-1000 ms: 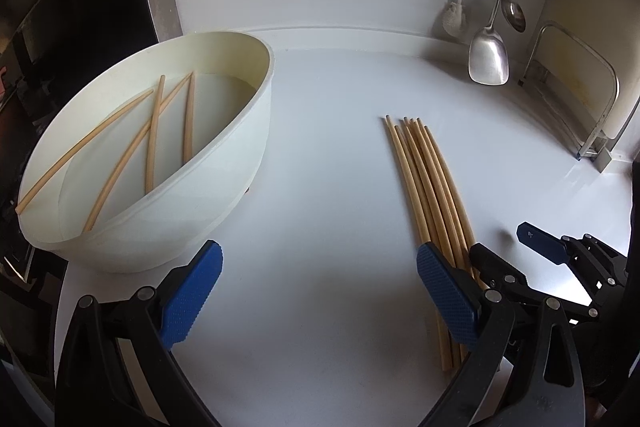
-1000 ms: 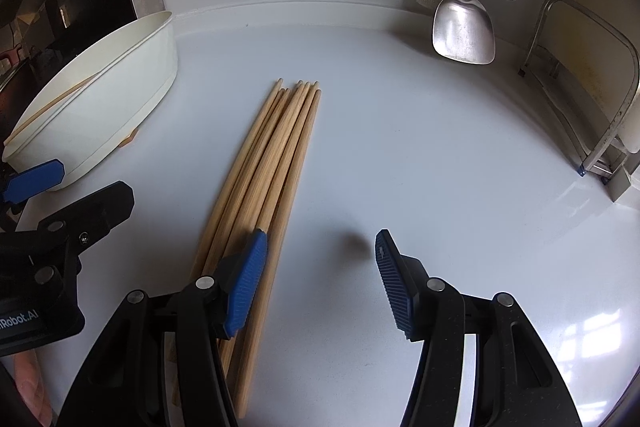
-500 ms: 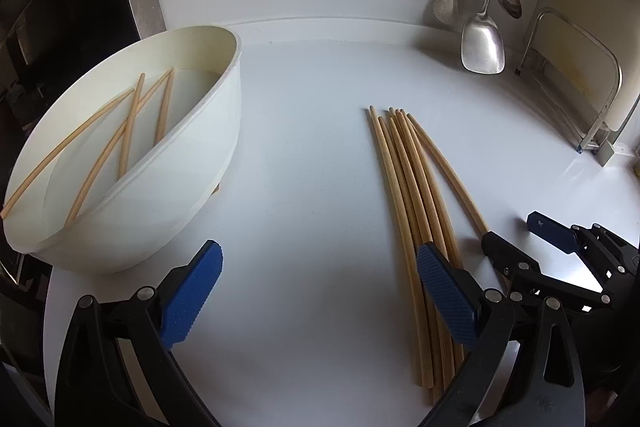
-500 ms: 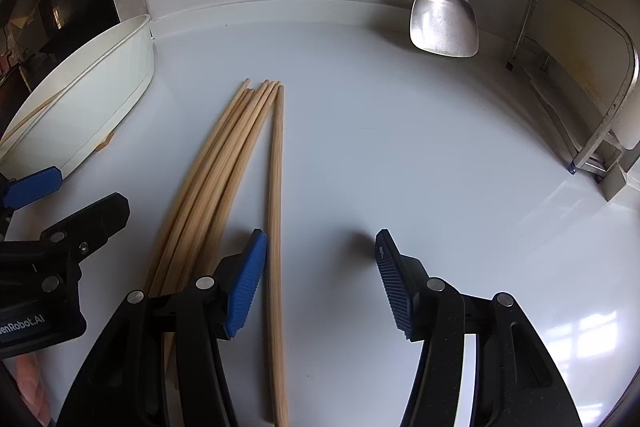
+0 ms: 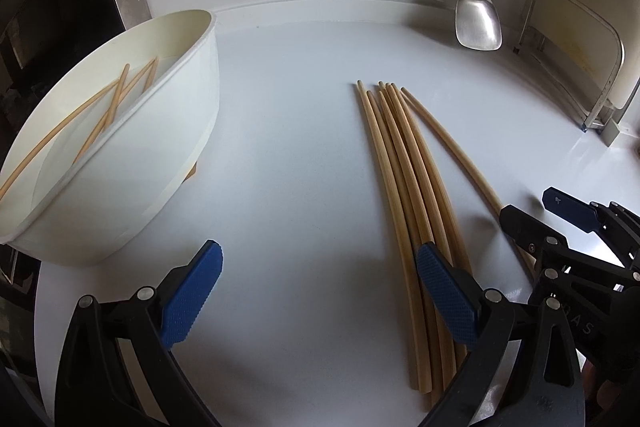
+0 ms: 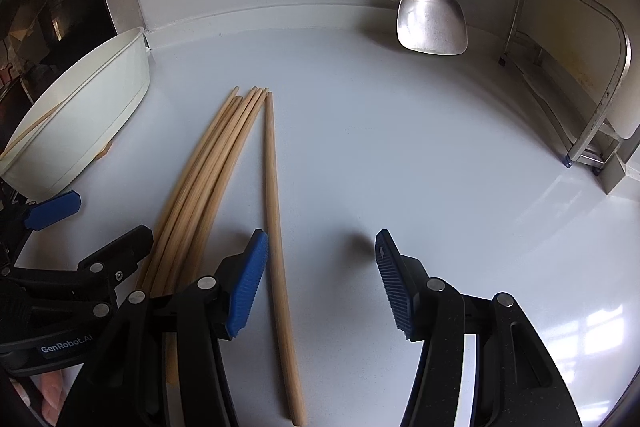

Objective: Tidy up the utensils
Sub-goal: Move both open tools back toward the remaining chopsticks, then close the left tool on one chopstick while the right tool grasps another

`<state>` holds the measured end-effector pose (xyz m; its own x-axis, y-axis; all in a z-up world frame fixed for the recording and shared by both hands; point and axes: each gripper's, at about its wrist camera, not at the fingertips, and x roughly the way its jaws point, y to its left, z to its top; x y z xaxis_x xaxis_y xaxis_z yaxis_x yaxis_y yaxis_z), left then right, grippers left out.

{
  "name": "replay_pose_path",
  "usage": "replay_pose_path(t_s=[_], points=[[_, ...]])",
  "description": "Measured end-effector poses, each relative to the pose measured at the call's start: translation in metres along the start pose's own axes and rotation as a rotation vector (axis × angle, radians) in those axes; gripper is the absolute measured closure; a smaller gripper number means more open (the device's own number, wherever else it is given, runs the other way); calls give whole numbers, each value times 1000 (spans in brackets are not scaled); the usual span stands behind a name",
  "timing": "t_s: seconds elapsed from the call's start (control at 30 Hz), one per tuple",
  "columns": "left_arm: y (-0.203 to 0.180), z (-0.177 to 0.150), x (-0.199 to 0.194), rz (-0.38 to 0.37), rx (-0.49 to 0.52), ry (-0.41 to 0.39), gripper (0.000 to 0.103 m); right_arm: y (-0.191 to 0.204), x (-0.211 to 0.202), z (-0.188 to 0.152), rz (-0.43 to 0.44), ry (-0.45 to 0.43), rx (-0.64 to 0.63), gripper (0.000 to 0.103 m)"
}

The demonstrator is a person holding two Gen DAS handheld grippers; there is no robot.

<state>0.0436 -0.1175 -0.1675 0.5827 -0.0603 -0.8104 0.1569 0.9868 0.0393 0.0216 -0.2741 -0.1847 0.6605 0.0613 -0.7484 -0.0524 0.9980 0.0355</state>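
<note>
Wooden chopsticks (image 5: 404, 179): long, pale; bundle lying flat on white counter, one (image 6: 276, 203) angled apart alongside. More chopsticks (image 5: 100, 115) leaning crossed inside tilted white bowl (image 5: 168, 163).

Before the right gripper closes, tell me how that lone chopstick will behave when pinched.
The lone chopstick looks round and smooth on a glossy counter, so it may roll aside. It is thin and looks like wood, probably light and stiff. Being long, it could tilt if pinched near one end by the right gripper.
</note>
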Motion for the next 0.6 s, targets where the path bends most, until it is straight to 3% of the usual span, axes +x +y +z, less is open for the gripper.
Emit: replay_pose_path(t_s=[0.6], points=[[8,4,11,40,-54,40,7,4,6,5,-1,-1,-36,49]])
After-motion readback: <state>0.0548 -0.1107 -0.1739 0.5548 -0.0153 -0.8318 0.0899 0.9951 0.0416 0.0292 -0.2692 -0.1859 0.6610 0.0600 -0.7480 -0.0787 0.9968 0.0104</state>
